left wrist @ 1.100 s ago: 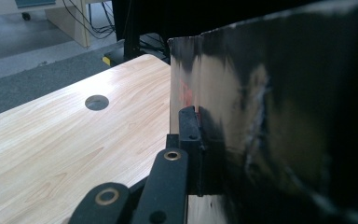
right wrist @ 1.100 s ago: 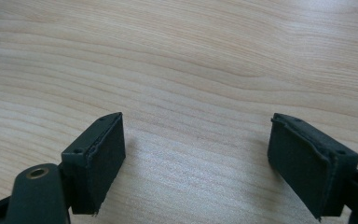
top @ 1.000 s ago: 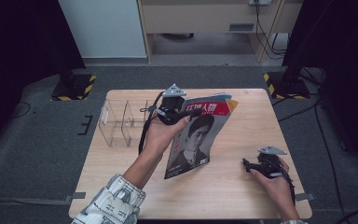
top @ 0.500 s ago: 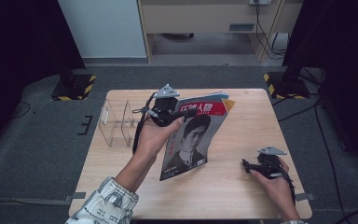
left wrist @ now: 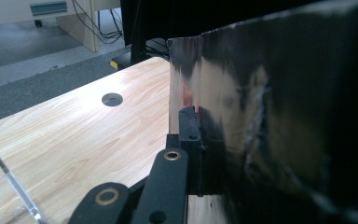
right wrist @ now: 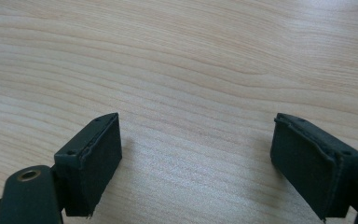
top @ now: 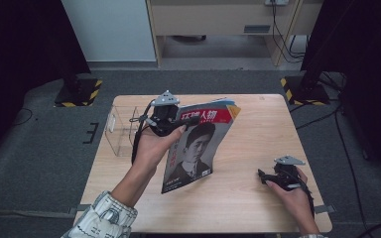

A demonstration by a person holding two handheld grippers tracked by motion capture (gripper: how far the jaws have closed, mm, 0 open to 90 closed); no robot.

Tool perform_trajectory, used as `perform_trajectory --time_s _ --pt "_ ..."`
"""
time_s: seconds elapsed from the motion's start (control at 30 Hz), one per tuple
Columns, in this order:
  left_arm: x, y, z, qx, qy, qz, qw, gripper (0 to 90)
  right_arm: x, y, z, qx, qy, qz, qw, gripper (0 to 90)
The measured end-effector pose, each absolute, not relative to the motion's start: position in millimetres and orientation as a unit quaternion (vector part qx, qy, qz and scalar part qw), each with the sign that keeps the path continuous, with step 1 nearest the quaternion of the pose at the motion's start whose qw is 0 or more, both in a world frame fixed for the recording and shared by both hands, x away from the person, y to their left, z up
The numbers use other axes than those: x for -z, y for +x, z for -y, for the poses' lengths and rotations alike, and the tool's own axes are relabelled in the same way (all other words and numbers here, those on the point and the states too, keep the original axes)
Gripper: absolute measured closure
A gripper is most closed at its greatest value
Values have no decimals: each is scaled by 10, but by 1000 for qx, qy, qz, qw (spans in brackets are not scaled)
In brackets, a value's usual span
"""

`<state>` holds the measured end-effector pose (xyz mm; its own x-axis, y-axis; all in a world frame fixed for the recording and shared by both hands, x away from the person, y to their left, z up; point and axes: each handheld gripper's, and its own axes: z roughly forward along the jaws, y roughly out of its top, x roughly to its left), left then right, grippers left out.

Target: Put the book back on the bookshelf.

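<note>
High view: left claw (top: 181, 121) clamped on magazine (top: 198, 144) top edge; right claw (top: 265, 176) open, empty. Keep magazine upright toward acrylic rack (top: 121, 131).

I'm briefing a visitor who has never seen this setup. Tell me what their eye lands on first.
First, the glossy magazine with a portrait cover and red title band, held tilted above the middle of the light wooden table, clamped near its top edge by the left hand-held gripper. Next, the clear acrylic rack at the table's left, and the right hand-held gripper resting open near the right edge.
</note>
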<state>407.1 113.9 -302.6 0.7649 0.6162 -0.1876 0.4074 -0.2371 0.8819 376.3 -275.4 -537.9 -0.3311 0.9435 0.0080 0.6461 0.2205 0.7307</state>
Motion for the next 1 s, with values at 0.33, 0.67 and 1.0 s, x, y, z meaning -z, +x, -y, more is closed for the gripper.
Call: perform_trajectory --time_s 0.33,0.67,1.0 --pt "3042 4069 -1258 -106 778 -335 521 864 5379 3762 2755 -326 531 -748 228 166" --pt "3049 4064 -1381 -110 777 -341 517 864 5379 3762 2756 -326 530 -749 228 166" --pt "3036 4035 -1575 -117 773 -350 517 864 5379 3762 2756 -326 530 -749 228 166"
